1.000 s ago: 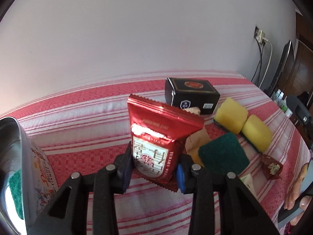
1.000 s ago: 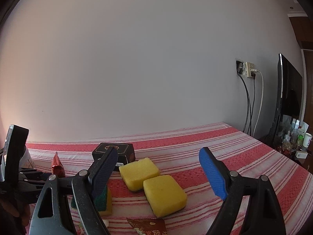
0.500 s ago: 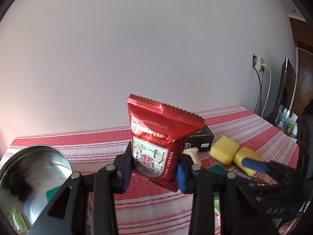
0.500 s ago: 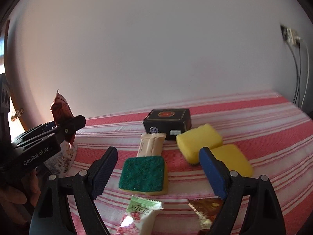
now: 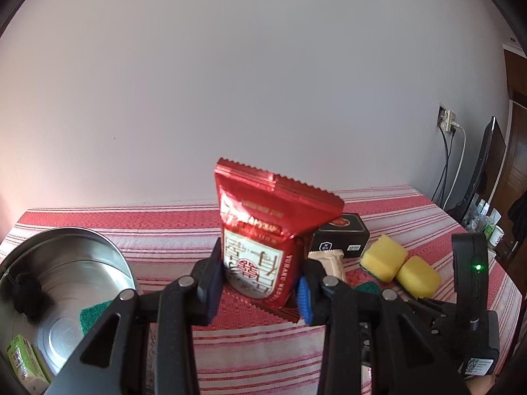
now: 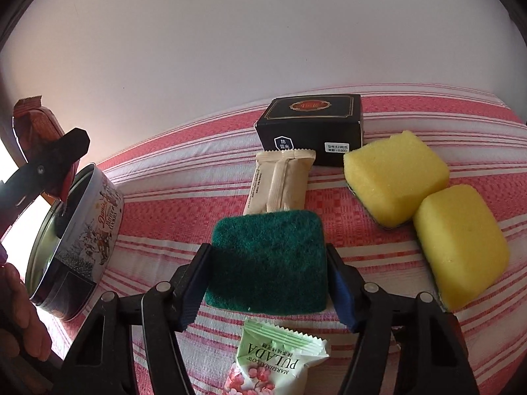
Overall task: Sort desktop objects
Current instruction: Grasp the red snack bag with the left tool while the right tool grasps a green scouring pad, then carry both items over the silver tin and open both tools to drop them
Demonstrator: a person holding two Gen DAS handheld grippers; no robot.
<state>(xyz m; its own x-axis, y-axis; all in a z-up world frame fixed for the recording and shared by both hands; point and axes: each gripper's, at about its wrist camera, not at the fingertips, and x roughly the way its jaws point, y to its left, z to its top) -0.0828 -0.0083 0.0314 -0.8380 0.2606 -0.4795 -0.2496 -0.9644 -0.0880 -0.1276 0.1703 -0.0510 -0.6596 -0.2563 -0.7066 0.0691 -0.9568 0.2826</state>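
Left hand-held gripper [image 5: 260, 283]: raised above the counter, its 2 blue-padded fingers [image 5: 212, 283] closed on the lower part of an upright red packet [image 5: 263, 230].

Right hand-held gripper [image 6: 268, 288]: lowered to the counter, its 2 fingers [image 6: 192, 291] straddling a green scouring pad [image 6: 268, 260], 1 finger at each side edge. Contact with the pad cannot be confirmed.

A wall socket [image 5: 447, 120] with cables sat at three o'clock on the pale wall [image 5: 263, 82]; a dark monitor [image 5: 486, 164] stood just beside it
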